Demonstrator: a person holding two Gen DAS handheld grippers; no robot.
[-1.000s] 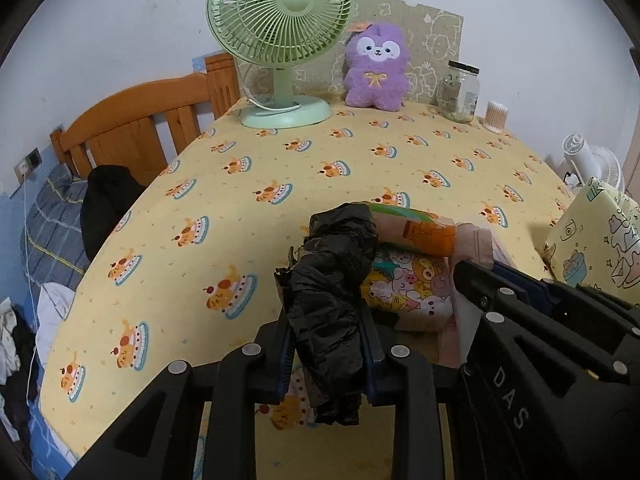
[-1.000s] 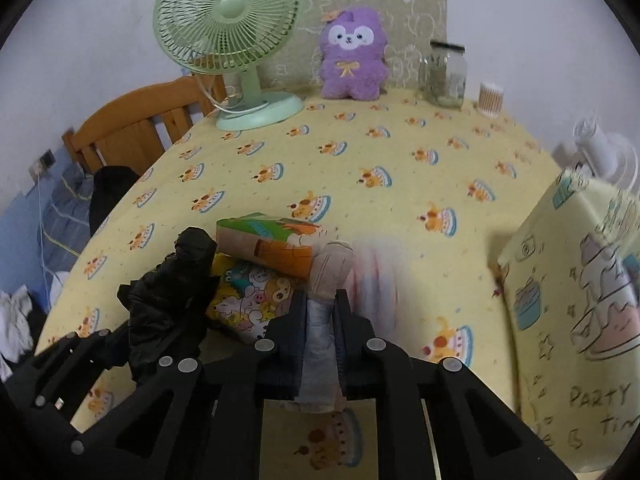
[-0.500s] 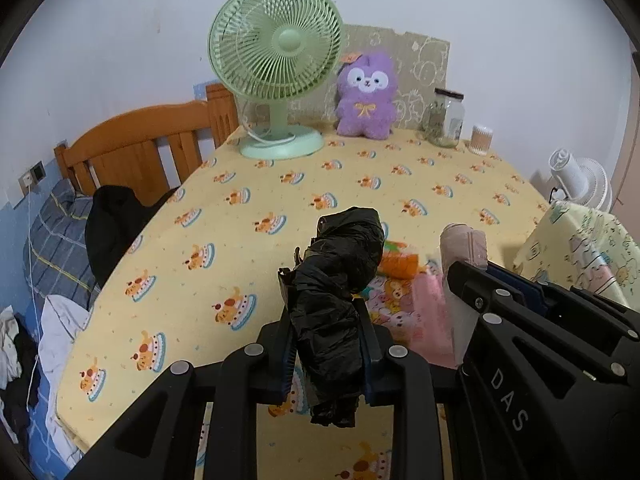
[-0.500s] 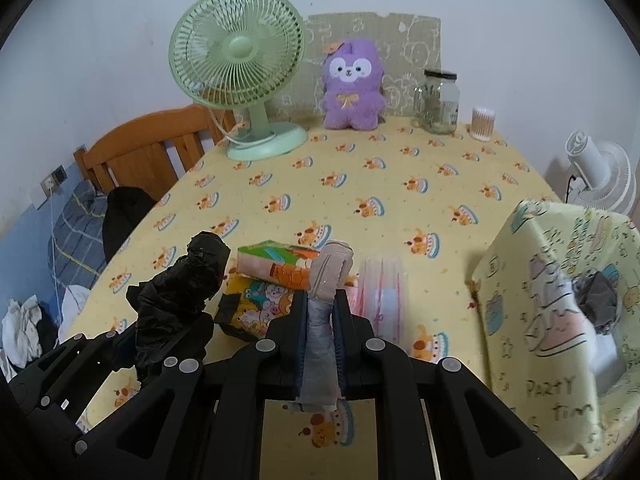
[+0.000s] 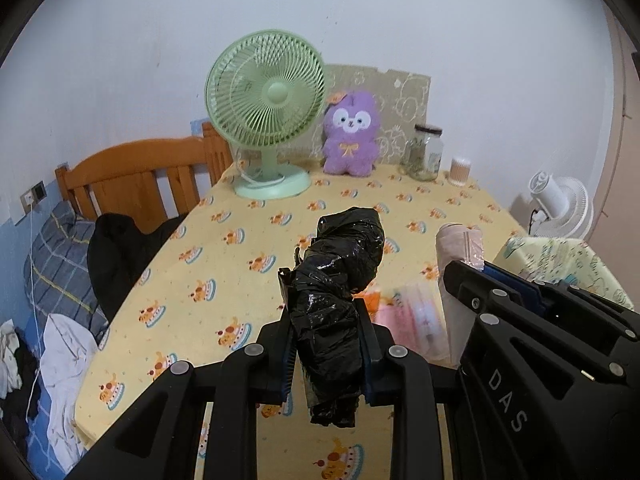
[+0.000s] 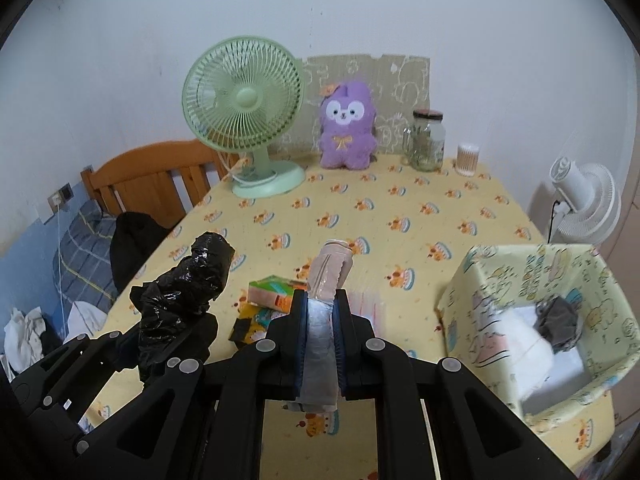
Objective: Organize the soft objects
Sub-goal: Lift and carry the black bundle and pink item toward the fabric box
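My left gripper [image 5: 325,312] is shut on a crumpled black plastic bag [image 5: 338,280], held up above the yellow tablecloth; the same black bag [image 6: 184,284] shows at the left of the right wrist view. My right gripper [image 6: 320,312] is shut on a pale pink rolled soft pack [image 6: 326,280], which pokes up beyond the fingers; the left wrist view shows that roll [image 5: 460,248] at its right. Below on the table lie a green-orange tissue pack [image 6: 272,292], a cartoon-print pack [image 6: 260,316] and a blurred pink pack [image 6: 366,304]. A yellow printed box [image 6: 476,280] stands open at the right with white and grey soft items inside.
At the table's back stand a green fan [image 6: 244,116], a purple plush toy [image 6: 348,128], a glass jar [image 6: 428,140] and a small cotton-swab tub [image 6: 467,159]. A wooden bed frame [image 5: 132,176] with clothes lies left. A white fan [image 6: 584,200] stands right of the table.
Both grippers have risen from the table with their loads, the black bag and the pink roll. The packs on the table now sit lower and farther off, and the yellow box's inside shows.
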